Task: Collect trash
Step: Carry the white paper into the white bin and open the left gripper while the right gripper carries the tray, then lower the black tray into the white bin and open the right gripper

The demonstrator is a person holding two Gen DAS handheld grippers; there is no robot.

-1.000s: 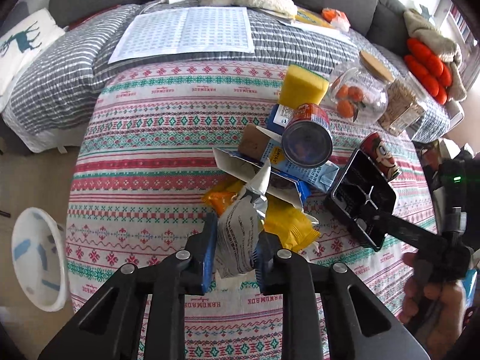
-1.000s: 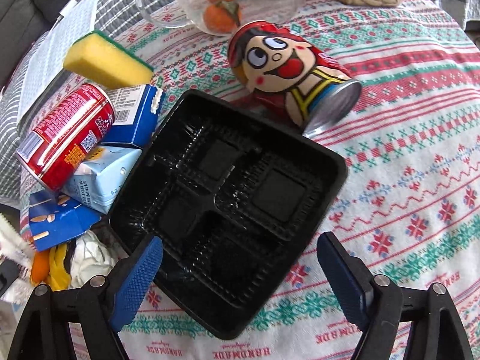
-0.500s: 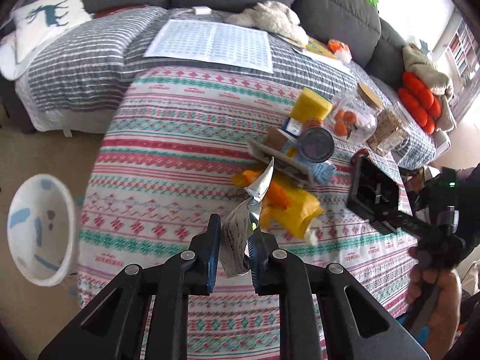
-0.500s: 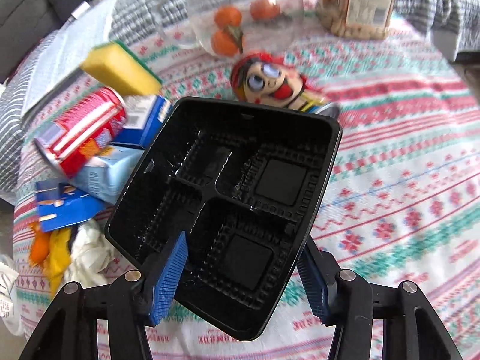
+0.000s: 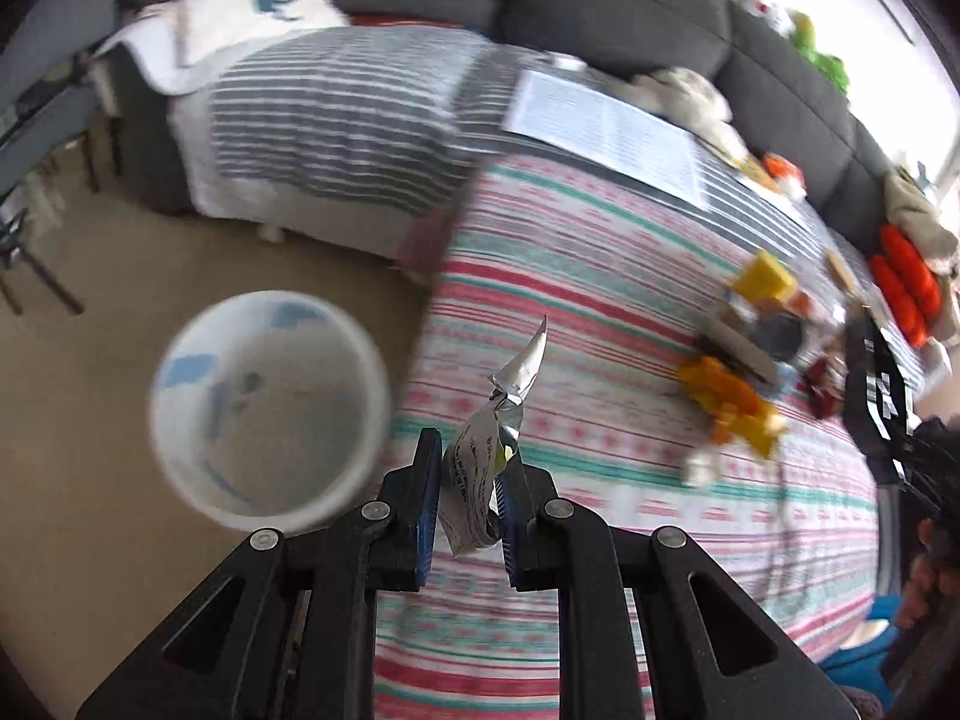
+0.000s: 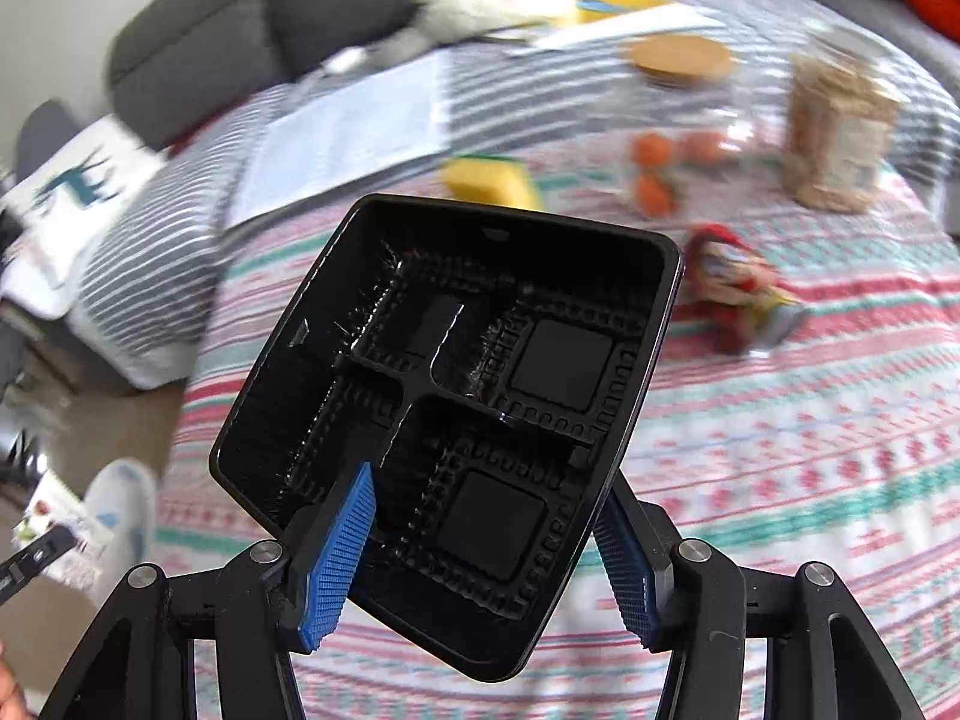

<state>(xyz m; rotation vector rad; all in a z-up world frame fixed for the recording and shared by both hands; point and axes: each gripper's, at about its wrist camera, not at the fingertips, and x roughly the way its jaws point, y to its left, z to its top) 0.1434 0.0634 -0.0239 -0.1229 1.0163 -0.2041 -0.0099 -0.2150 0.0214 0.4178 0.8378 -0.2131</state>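
Note:
My left gripper (image 5: 467, 492) is shut on a crumpled silver-and-white wrapper (image 5: 480, 462) and holds it in the air above the table's left edge. A white trash bin (image 5: 267, 408) stands open on the floor just to its left; the bin also shows in the right wrist view (image 6: 120, 510). My right gripper (image 6: 480, 552) is shut on a black plastic compartment tray (image 6: 456, 408), lifted off the patterned tablecloth (image 6: 810, 450) and tilted. More trash lies on the table: yellow and orange wrappers (image 5: 732, 402) and a cartoon can (image 6: 738, 288).
A yellow sponge (image 6: 492, 183), a glass jar with oranges (image 6: 678, 138) and a jar of nuts (image 6: 840, 144) stand at the table's far side. A grey sofa (image 5: 540, 0) with a striped blanket (image 5: 336, 114) lies beyond.
My left gripper has carried the wrapper up and leftward from the trash pile to the table edge, near the bin. My right gripper has shut on the black tray and lifted it.

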